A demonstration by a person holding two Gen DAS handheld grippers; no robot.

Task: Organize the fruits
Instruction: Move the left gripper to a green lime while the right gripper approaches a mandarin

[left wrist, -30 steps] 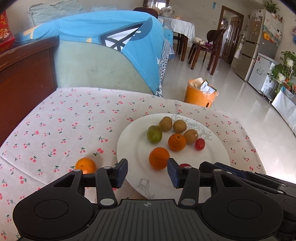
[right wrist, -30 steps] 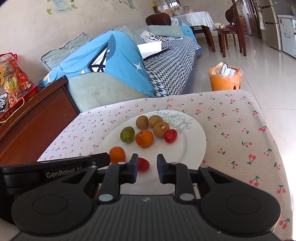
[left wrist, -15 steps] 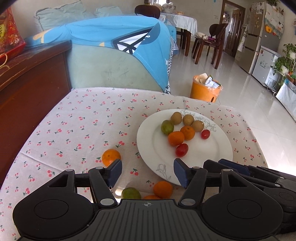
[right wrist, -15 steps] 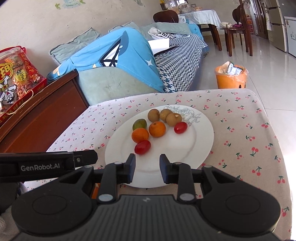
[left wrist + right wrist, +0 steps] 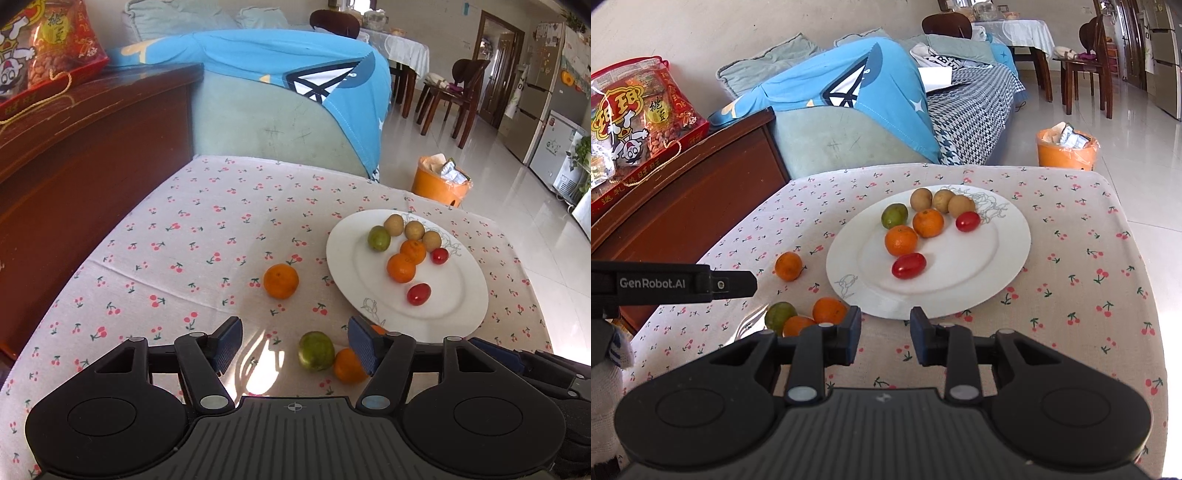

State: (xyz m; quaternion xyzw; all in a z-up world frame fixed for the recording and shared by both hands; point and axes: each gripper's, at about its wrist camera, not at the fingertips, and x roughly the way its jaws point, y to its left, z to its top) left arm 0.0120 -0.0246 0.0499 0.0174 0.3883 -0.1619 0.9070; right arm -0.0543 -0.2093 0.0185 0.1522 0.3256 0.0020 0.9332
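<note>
Since a second ago both views have pulled back from the white plate point(image 5: 458, 317), so more cherry-print tablecloth point(image 5: 207, 236) shows. The left gripper point(image 5: 295, 347) has spread wider and stands released, nothing pressed between its pads. The right gripper point(image 5: 884, 334) is parted a little more than before, also empty, poised over cloth at the plate's near rim.

On the plate: a green fruit point(image 5: 894, 216), three brown fruits point(image 5: 943, 201), two oranges point(image 5: 914, 230), two red tomatoes point(image 5: 909, 265). Off the plate, a lone orange point(image 5: 280, 280) lies on the cloth.

The left view shows a green fruit and one orange point(image 5: 347, 365) just ahead of its fingers. The right view shows three fruits point(image 5: 807, 314) in that cluster, plus the left gripper's arm.
</note>
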